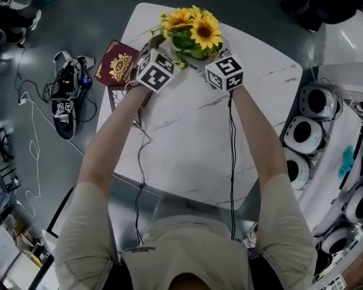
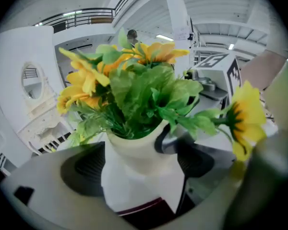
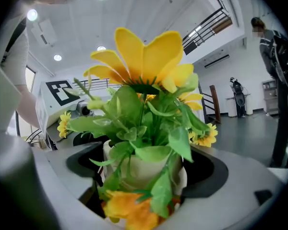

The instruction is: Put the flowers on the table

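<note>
Sunflowers (image 1: 193, 29) in smooth white pot (image 2: 137, 164)

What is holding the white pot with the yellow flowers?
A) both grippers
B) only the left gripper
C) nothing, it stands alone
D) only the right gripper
A: the left gripper and the right gripper each have their jaws closed on the white pot of yellow flowers, one from each side.
</note>
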`<action>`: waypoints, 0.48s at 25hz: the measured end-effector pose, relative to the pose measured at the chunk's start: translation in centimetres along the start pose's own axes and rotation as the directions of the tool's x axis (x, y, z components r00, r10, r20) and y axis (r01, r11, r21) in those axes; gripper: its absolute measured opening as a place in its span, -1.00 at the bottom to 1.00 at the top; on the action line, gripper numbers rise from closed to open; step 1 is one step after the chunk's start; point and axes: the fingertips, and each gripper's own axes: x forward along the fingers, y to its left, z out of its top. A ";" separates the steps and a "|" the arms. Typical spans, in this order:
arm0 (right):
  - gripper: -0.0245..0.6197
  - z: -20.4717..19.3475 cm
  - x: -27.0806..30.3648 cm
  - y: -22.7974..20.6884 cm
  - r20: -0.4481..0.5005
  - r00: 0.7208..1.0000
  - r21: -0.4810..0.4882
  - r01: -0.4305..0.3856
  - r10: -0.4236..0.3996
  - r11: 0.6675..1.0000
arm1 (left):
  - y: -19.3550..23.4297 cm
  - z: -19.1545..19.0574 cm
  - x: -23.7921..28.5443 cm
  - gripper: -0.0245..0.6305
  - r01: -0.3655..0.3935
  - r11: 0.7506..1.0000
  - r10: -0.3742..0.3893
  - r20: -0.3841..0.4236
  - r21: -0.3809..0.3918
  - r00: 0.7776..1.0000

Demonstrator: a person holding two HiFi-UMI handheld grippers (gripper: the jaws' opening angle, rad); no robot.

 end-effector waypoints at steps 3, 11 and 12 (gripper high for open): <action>0.68 0.1 0.0 0.0 0.016 1.000 0.012 0.003 -0.003 1.000 | 0.2 0.0 -0.4 0.48 -0.007 1.000 0.007 0.020 -0.013 1.000; 0.68 0.8 -0.5 0.4 0.052 0.998 0.004 0.030 -0.030 1.000 | 0.2 0.1 -1.1 0.48 -0.006 0.999 0.010 0.072 -0.051 0.997; 0.68 0.9 -0.5 0.5 0.053 0.998 0.000 0.035 -0.035 0.999 | 0.2 0.1 -1.1 0.48 -0.008 0.999 0.012 0.080 -0.048 0.997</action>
